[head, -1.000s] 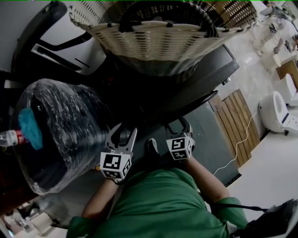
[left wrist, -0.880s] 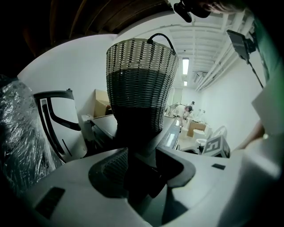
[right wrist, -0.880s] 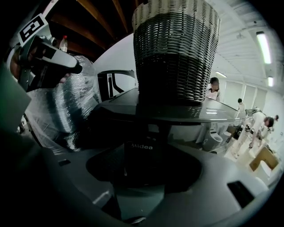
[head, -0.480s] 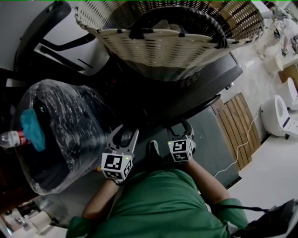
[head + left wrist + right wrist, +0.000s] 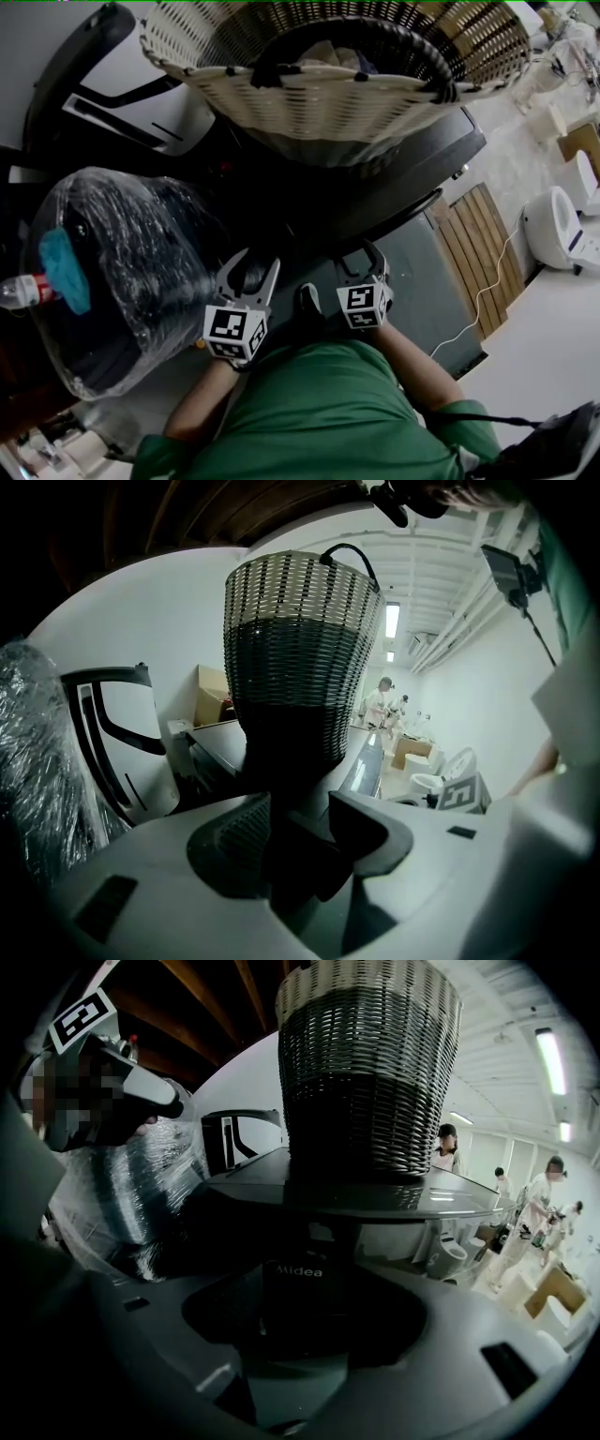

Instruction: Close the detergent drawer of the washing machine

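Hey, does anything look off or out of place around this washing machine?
Only the dark drawer marked Midea appears to jut from the washing machine front, between the right gripper's parted jaws. The wicker basket stands upright on the machine's top; no spill shows.

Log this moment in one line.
left hand-held gripper: open, empty | right hand-held gripper: open, detergent drawer front between jaws | contact: unclear
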